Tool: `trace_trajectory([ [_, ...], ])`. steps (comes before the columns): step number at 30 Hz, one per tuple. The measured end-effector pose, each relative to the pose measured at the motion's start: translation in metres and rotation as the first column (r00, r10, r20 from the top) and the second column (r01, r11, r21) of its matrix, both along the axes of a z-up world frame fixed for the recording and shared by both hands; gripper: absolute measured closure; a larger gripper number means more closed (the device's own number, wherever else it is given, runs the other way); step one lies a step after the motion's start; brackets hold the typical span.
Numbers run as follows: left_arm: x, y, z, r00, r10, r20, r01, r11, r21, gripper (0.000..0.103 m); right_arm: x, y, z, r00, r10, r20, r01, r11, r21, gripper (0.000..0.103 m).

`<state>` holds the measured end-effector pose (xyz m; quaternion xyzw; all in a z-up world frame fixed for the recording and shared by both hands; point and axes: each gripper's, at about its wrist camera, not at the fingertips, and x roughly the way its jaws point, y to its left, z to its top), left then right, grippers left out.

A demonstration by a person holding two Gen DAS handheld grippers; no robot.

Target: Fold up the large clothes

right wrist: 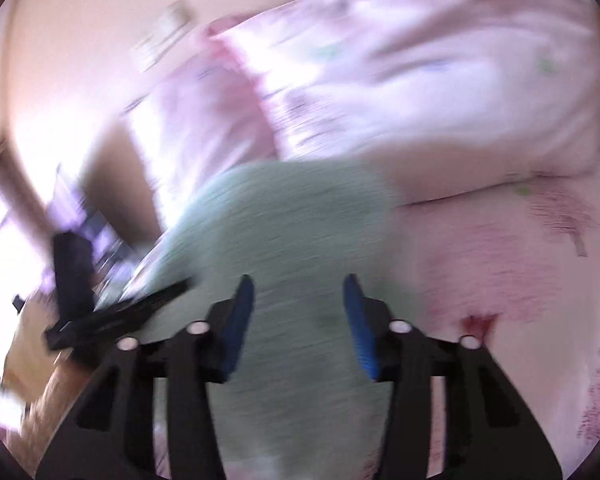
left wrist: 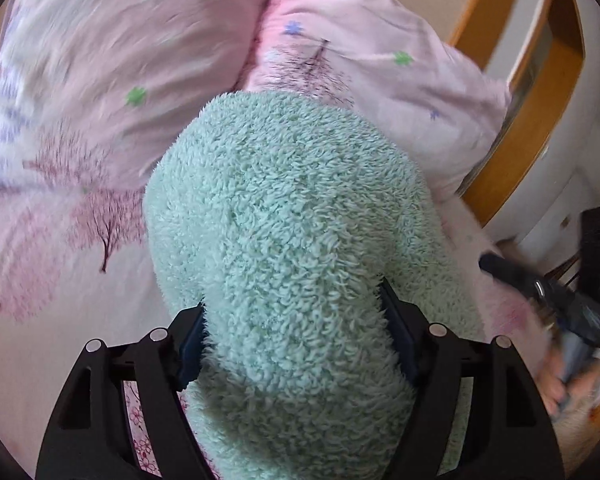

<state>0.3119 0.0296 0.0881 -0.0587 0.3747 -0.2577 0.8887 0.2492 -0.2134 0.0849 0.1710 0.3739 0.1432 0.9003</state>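
A fluffy mint-green garment (left wrist: 284,216) bulges up between the fingers of my left gripper (left wrist: 292,320), which is shut on a thick bunch of it above the pink bed. In the blurred right wrist view the same green garment (right wrist: 284,232) lies under and ahead of my right gripper (right wrist: 298,312), whose blue pads (right wrist: 238,320) stand apart with nothing pinched between them. The right gripper also shows as a dark shape at the right edge of the left wrist view (left wrist: 548,292). The left gripper shows at the left of the right wrist view (right wrist: 112,312).
Two pink floral pillows (left wrist: 112,60) (left wrist: 380,68) lie at the head of the bed. The pink floral sheet (right wrist: 500,280) covers the mattress. A wooden bed frame (left wrist: 540,120) curves along the right. A pale wall (right wrist: 80,20) is behind.
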Motion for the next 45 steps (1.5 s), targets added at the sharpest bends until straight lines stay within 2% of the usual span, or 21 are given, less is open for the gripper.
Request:
trace_trajectory([
  [1, -0.001, -0.005, 0.001, 1.0, 0.008, 0.012, -0.008, 1.0, 0.023, 0.027, 0.0, 0.018, -0.004, 1.0, 0.022, -0.022, -0.022, 1.0, -0.02, 0.065],
  [3, -0.001, -0.012, 0.003, 0.999, 0.02, 0.027, -0.022, 0.998, 0.052, 0.025, 0.017, 0.034, -0.022, 0.994, -0.009, -0.113, -0.004, 0.993, -0.115, 0.064],
  [4, -0.002, -0.011, 0.003, 0.999, 0.023, 0.027, -0.025, 0.998, 0.059, 0.025, 0.026, 0.033, -0.035, 0.99, -0.016, -0.141, 0.001, 0.994, -0.107, 0.057],
  [6, -0.006, -0.005, 0.006, 0.999, 0.033, 0.026, -0.034, 0.998, 0.048, 0.025, 0.041, 0.024, -0.046, 0.983, -0.016, -0.18, 0.011, 1.0, -0.028, 0.051],
  [8, -0.016, 0.007, 0.012, 0.999, 0.027, 0.04, -0.027, 1.0, 0.006, 0.025, 0.051, 0.017, -0.049, 0.979, -0.023, -0.201, 0.028, 0.999, 0.021, 0.051],
  [10, -0.026, 0.012, 0.022, 0.996, 0.022, 0.087, -0.022, 1.0, -0.007, 0.025, 0.044, 0.014, -0.052, 0.978, -0.043, -0.205, 0.046, 0.999, 0.011, 0.051],
  [11, -0.033, 0.011, 0.027, 0.992, 0.028, 0.123, -0.03, 0.999, 0.019, 0.025, 0.038, 0.006, -0.051, 0.978, -0.048, -0.202, 0.049, 0.999, 0.001, 0.051],
  [13, -0.036, 0.0, 0.027, 0.988, 0.029, 0.153, -0.045, 0.994, 0.104, 0.025, 0.044, 0.002, -0.052, 0.977, -0.056, -0.206, 0.056, 0.998, -0.006, 0.051],
  [14, -0.035, -0.005, 0.024, 0.988, 0.029, 0.153, -0.05, 0.989, 0.136, 0.025, 0.034, 0.005, -0.052, 0.977, -0.059, -0.206, 0.058, 0.998, -0.01, 0.051],
  [17, -0.024, -0.014, 0.013, 0.99, 0.033, 0.139, -0.057, 0.983, 0.172, 0.024, 0.037, 0.024, -0.041, 0.981, -0.077, -0.176, 0.067, 0.996, -0.065, 0.052],
  [19, -0.023, -0.011, 0.013, 0.992, 0.038, 0.123, -0.055, 0.989, 0.137, 0.023, 0.02, 0.022, -0.028, 0.989, -0.084, -0.122, 0.076, 0.995, -0.068, 0.058],
  [23, -0.028, -0.013, 0.017, 0.989, 0.04, 0.144, -0.066, 0.982, 0.176, 0.023, -0.019, 0.023, -0.01, 0.996, -0.075, -0.052, 0.072, 0.995, -0.064, 0.058],
  [26, -0.029, -0.013, 0.017, 0.989, 0.049, 0.142, -0.075, 0.981, 0.18, 0.023, -0.04, 0.03, -0.012, 0.996, -0.044, -0.073, 0.038, 0.996, -0.081, 0.058],
  [28, -0.029, -0.014, 0.016, 0.988, 0.057, 0.143, -0.083, 0.98, 0.181, 0.021, -0.039, 0.034, -0.028, 0.99, -0.067, -0.125, 0.051, 0.991, -0.127, 0.059],
  [30, -0.029, -0.017, 0.012, 0.988, 0.055, 0.143, -0.082, 0.978, 0.191, 0.018, -0.019, 0.038, -0.049, 0.981, -0.094, -0.17, 0.07, 0.987, -0.147, 0.059],
  [34, -0.039, -0.01, 0.02, 0.984, 0.077, 0.162, -0.099, 0.986, 0.134, 0.018, -0.004, 0.03, -0.053, 0.979, -0.116, -0.165, 0.089, 0.983, -0.162, 0.054],
  [36, -0.047, -0.004, 0.027, 0.983, 0.09, 0.162, -0.109, 0.988, 0.11, 0.018, -0.005, 0.029, -0.046, 0.982, -0.119, -0.144, 0.096, 0.982, -0.162, 0.054],
  [38, -0.059, 0.004, 0.034, 0.978, 0.117, 0.173, -0.139, 0.983, 0.118, 0.014, -0.017, 0.028, -0.036, 0.987, -0.125, -0.098, 0.108, 0.981, -0.163, 0.05],
  [40, -0.071, 0.009, 0.037, 0.967, 0.152, 0.206, -0.186, 0.97, 0.157, 0.004, -0.035, 0.027, -0.022, 0.988, -0.15, -0.036, 0.142, 0.976, -0.166, 0.034],
  [41, -0.078, 0.012, 0.038, 0.959, 0.17, 0.226, -0.212, 0.961, 0.177, 0.002, -0.042, 0.028, -0.017, 0.987, -0.159, -0.01, 0.155, 0.973, -0.172, 0.031],
  [45, -0.097, 0.022, 0.036, 0.944, 0.192, 0.269, -0.254, 0.942, 0.22, 0.001, -0.067, 0.032, -0.002, 0.981, -0.186, 0.059, 0.194, 0.961, -0.196, 0.019],
])
